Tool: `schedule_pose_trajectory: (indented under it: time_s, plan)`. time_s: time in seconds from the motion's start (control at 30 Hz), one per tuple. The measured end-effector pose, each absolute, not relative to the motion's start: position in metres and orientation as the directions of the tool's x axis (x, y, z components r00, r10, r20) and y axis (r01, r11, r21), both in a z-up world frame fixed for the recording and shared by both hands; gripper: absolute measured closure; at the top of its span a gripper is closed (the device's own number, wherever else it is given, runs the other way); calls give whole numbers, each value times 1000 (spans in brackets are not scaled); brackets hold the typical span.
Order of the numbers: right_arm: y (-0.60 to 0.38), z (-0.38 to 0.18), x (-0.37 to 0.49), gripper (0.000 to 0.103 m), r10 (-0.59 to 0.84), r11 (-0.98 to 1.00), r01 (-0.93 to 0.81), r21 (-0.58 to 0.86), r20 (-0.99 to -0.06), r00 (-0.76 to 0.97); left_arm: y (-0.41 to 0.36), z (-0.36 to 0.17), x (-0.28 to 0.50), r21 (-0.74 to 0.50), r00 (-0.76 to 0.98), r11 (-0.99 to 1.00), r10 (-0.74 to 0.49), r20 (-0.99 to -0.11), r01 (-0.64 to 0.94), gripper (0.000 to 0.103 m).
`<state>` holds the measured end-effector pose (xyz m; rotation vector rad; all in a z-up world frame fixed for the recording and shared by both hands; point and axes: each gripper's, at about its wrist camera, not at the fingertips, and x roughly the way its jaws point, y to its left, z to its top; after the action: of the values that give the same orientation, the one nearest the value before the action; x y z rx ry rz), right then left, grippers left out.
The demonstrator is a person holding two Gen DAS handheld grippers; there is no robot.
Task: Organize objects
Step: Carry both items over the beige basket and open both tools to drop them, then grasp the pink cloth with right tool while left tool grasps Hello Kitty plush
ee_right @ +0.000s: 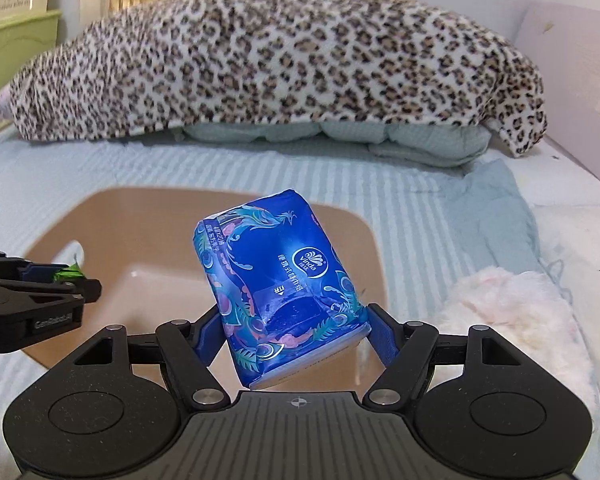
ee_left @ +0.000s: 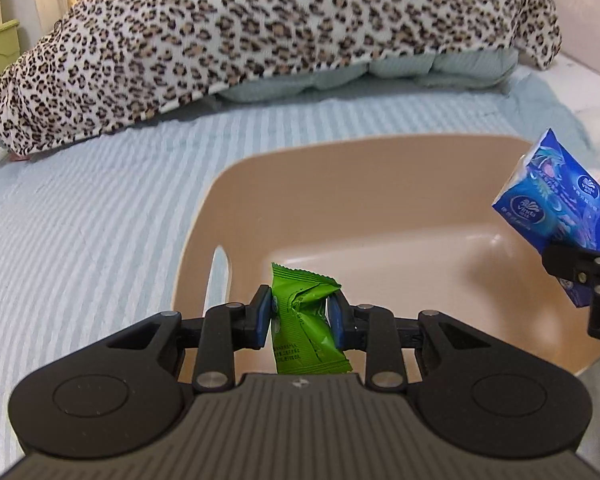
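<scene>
A tan plastic basin [ee_left: 380,184] lies on the striped bed; it also shows in the right wrist view [ee_right: 148,208]. My left gripper [ee_left: 302,316] is shut on a green snack packet [ee_left: 304,312] and holds it above the basin's near left side. My right gripper [ee_right: 296,332] is shut on a blue tissue pack [ee_right: 276,280], held tilted above the basin. The tissue pack also shows at the right edge of the left wrist view [ee_left: 560,216]. The left gripper with the green packet [ee_right: 70,272] shows at the left of the right wrist view.
A leopard-print blanket [ee_left: 260,32] lies piled over pale green pillows [ee_left: 380,76] at the back of the bed. A fluffy white-pink cloth [ee_right: 508,304] lies to the right of the basin. A green cabinet [ee_right: 16,44] stands at far left.
</scene>
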<state>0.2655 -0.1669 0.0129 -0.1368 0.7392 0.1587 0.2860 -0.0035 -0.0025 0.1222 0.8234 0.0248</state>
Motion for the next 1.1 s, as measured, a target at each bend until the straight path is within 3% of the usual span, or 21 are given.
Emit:
schedule_pose_trajectory:
  time_s: [0.13,0.2,0.27,0.33,0.4,0.47,0.8,1.1]
  plan:
    - [-161,-5,271,33,96,975,-208,-73,-709,699,-5,-9,285,158,671,987,105,-734,19,70]
    - [-159,-6,267,32,80,972,-212,-102,-703,707,-4,-4,283,148,671,989,105,-734,7,64]
    - [-163,0,262,25,87,973,-210,-93,-697,712,-3,3,278,134,673,991,107,-731,-12,24]
    - [-169,9,255,20,95,975,-206,-80,-691,716,-1,15,269,109,698,994,99,-709,-30,15]
    - [-175,18,245,16,122,973,-222,-57,-689,714,-1,26,260,104,706,994,92,-702,-25,14]
    - [-179,25,235,0,127,973,-224,-49,-696,707,0,36,248,100,715,995,82,-694,-17,13]
    - [-194,45,182,0,133,968,-245,-48,-732,668,10,53,194,29,672,999,-3,-740,37,13]
    - [-197,34,141,0,116,963,-260,-66,-770,627,8,25,147,86,613,989,-5,-790,118,13]
